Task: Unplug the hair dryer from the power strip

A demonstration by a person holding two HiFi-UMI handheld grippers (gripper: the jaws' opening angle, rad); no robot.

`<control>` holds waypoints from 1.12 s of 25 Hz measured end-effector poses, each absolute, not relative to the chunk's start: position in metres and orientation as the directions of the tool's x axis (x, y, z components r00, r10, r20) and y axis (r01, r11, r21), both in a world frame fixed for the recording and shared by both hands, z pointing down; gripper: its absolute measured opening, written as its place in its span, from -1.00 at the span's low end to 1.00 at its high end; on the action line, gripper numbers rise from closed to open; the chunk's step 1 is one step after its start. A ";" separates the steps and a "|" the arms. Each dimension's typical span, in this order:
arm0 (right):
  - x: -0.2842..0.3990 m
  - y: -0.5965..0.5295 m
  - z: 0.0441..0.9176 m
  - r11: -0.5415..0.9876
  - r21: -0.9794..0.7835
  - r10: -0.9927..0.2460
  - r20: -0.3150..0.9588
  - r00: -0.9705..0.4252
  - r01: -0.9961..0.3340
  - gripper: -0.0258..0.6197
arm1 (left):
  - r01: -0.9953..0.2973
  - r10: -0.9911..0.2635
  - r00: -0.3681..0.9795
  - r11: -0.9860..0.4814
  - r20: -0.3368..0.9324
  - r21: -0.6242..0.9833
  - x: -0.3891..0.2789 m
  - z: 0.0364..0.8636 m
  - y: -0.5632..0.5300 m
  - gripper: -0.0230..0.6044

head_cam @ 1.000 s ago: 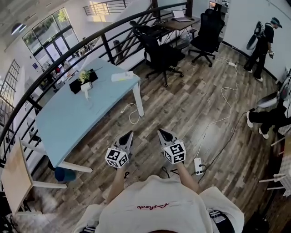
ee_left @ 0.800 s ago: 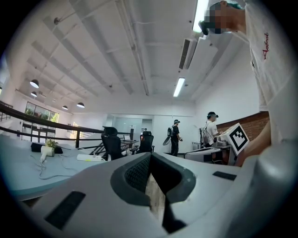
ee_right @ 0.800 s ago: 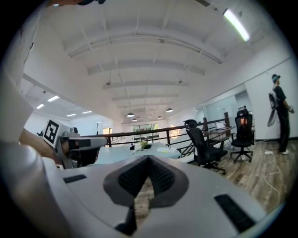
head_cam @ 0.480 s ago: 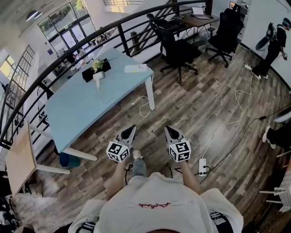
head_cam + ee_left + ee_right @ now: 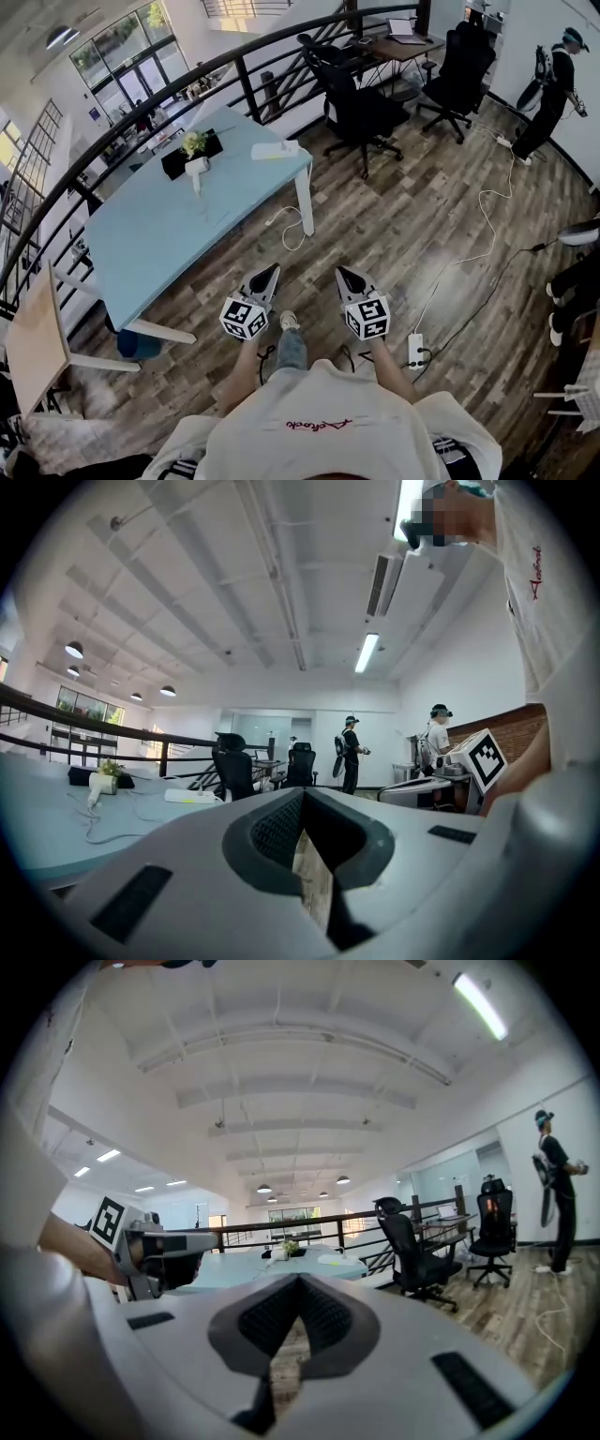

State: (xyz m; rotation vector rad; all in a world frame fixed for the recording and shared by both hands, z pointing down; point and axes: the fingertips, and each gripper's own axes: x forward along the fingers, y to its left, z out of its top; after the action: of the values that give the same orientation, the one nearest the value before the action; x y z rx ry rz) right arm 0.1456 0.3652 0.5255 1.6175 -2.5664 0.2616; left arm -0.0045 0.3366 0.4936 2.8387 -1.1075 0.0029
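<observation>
Though overhead only, floor power strip (image 5: pixel 417 351).

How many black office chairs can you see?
2. One chair stands just right of the blue table; the other is further right, by the desk. More may be out of view.

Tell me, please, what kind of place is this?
Most likely an open-plan office, perhaps on a mezzanine: black office chairs stand by a desk with a laptop, and a curved black railing runs behind the light blue table.
</observation>
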 end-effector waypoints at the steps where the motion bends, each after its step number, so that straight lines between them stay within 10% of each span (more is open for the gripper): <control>1: 0.144 0.359 0.526 0.420 -0.090 -0.886 0.175 -0.429 -0.903 -0.87 | -0.673 -0.674 0.738 -0.733 0.033 0.093 -0.005 0.495 0.329 -0.90; 28: 0.049 0.073 0.502 0.355 -0.028 -0.916 0.188 -0.354 -0.935 -0.87 | -0.623 -0.629 0.777 -0.774 -0.027 0.111 -0.103 0.479 0.041 -0.90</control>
State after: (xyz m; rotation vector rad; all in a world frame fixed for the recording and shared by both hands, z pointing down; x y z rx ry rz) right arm 0.0494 0.0728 0.5016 1.6977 -2.4677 0.1958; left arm -0.1034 0.0411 0.4789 2.8701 -1.0137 -0.0951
